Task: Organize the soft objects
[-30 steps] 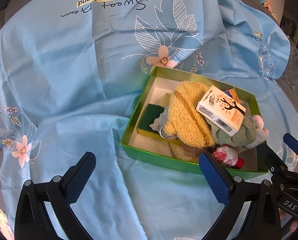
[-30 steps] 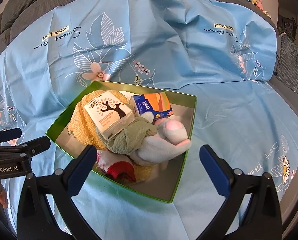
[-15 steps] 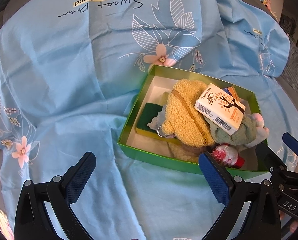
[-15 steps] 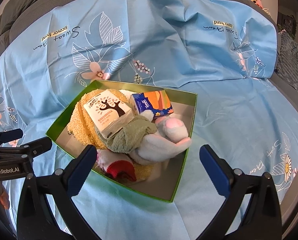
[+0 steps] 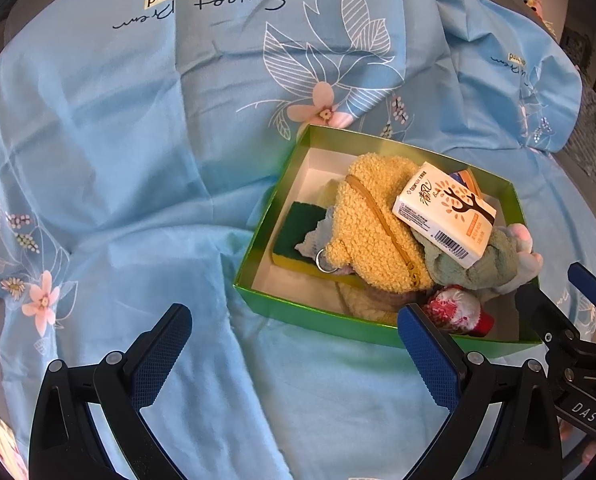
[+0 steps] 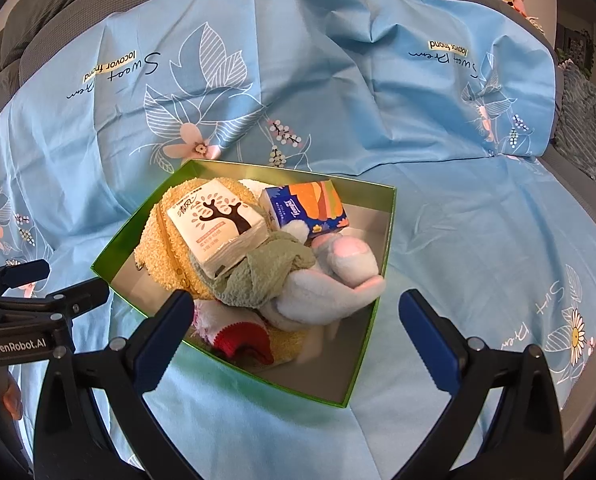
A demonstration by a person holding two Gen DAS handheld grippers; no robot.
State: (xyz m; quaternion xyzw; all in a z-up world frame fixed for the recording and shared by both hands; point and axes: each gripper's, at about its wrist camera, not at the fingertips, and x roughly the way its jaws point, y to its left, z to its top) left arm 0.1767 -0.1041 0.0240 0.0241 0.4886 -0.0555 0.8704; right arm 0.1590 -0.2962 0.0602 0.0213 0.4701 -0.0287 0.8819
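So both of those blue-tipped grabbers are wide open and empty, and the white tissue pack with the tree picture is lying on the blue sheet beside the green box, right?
Not quite. The white tissue pack with the tree picture lies inside the green cardboard box, on top of the fluffy yellow pouch, as the right wrist view shows. The left gripper and right gripper are indeed open and empty.

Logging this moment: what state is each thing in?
Left gripper: open, empty.
Right gripper: open, empty.
Green box: open, full.
White tissue pack: tilted, on top.
Blue tissue pack: tilted, by the far wall.
Yellow pouch: zipped.
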